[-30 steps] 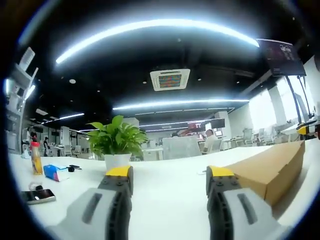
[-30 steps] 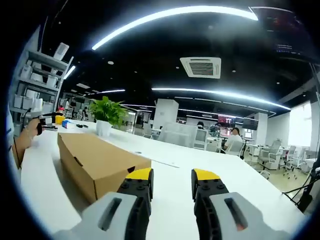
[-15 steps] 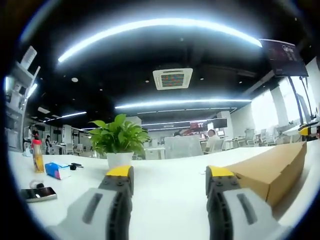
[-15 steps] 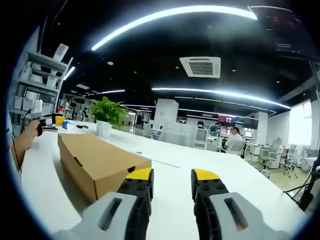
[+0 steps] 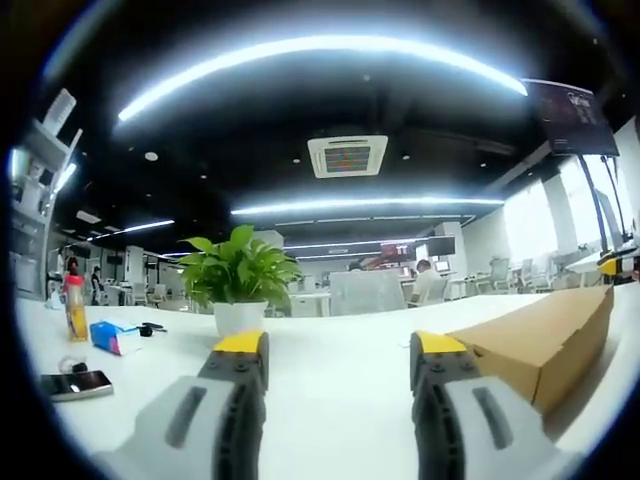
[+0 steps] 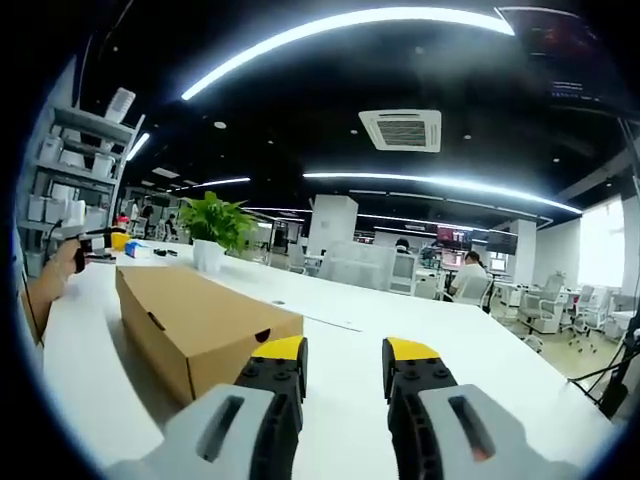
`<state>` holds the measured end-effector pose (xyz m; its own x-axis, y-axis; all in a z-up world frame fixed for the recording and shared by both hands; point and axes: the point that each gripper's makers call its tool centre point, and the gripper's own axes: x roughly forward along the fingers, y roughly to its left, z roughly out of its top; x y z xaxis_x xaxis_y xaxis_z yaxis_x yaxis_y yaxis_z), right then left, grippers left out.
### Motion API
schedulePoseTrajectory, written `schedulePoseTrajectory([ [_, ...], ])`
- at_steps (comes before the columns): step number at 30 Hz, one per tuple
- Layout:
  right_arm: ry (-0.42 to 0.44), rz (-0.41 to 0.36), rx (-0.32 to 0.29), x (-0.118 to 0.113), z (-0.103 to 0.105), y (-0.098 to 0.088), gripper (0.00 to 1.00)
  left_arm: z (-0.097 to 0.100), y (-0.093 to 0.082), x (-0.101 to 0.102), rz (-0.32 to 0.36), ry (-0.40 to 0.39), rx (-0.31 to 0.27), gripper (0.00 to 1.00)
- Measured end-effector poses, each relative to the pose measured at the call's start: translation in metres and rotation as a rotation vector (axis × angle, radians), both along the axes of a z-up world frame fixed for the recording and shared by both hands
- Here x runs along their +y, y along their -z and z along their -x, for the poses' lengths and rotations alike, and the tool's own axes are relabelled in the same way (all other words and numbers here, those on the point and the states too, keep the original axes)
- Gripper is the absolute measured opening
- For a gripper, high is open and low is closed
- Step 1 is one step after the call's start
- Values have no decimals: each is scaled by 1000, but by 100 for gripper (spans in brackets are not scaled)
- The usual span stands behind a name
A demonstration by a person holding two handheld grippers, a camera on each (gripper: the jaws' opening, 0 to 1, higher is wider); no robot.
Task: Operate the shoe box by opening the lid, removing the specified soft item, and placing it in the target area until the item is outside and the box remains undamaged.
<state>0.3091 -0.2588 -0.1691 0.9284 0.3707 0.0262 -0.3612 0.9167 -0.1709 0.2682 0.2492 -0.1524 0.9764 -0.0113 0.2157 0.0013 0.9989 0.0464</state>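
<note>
A large open-plan office with a black ceiling (image 5: 300,110). Long curved strip lights (image 5: 320,55) run overhead, and a square ceiling air vent (image 5: 347,155) sits between them. A wide white table (image 6: 420,330) stretches into the distance. On its far part stands a leafy green potted plant (image 5: 238,275) in a white pot. In the left gripper view, a phone (image 5: 72,384), a blue packet (image 5: 112,338) and a bottle (image 5: 74,308) lie at the left. White shelving (image 6: 85,165) stacked with boxes lines the left wall. Bright windows (image 5: 555,215) glow at the right. Far back, desks, office chairs (image 6: 545,305) and a seated person (image 6: 468,282)
</note>
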Motion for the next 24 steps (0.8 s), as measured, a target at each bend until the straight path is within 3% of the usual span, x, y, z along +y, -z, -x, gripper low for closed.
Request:
schedulePoseTrajectory([
  [24, 1, -9, -20, -1, 4, -4, 30, 1, 0, 4, 21, 12, 5, 60],
])
